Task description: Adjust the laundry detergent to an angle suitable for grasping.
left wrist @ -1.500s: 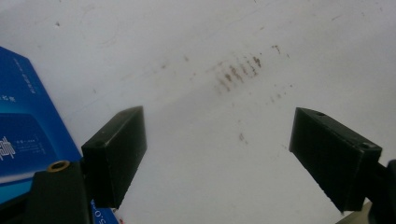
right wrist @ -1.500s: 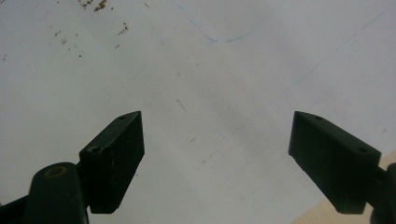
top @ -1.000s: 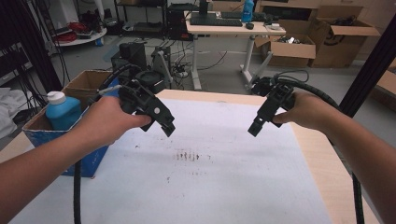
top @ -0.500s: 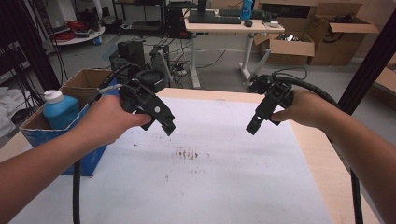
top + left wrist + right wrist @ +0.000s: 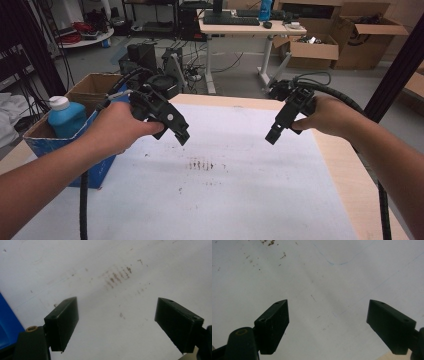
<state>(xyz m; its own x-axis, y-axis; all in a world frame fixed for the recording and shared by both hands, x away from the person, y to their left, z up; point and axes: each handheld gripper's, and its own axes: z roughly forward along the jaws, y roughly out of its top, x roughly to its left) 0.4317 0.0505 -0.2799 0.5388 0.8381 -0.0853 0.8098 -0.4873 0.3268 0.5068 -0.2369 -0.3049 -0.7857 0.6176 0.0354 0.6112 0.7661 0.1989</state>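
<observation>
Above the white sheet (image 5: 210,200) covering the table (image 5: 350,175), we are holding a hand-held gripper in each hand, both tilted down toward the surface and well apart from each other. Our left hand (image 5: 117,130) is carrying the left hand-held gripper (image 5: 181,136) over the sheet's left half, with its thick black cable (image 5: 82,200) trailing down past our forearm. Our right hand (image 5: 325,116) is carrying the right hand-held gripper (image 5: 272,136) over the right half, its cable (image 5: 350,102) looping back over the wrist. From the left gripper view, we are seeing the two black jaws standing wide apart with nothing between them, and they are looking down on a cluster of short brown smudges (image 5: 117,276) on the sheet, with a sliver of blue at the left edge. From the right gripper view, we are seeing those jaws spread just as wide and gripping nothing, and they are looking down on bare white sheet marked by a faint blue pen line (image 5: 337,262) and a few brown specks (image 5: 272,243). At the table's left edge, a cardboard box (image 5: 87,87) with a blue front is standing just beside the sheet, and a blue bottle with a white cap (image 5: 65,117) is sitting in it. With no task thing named, we are seeing nothing lying on the sheet under either hand-held gripper but those marks.
</observation>
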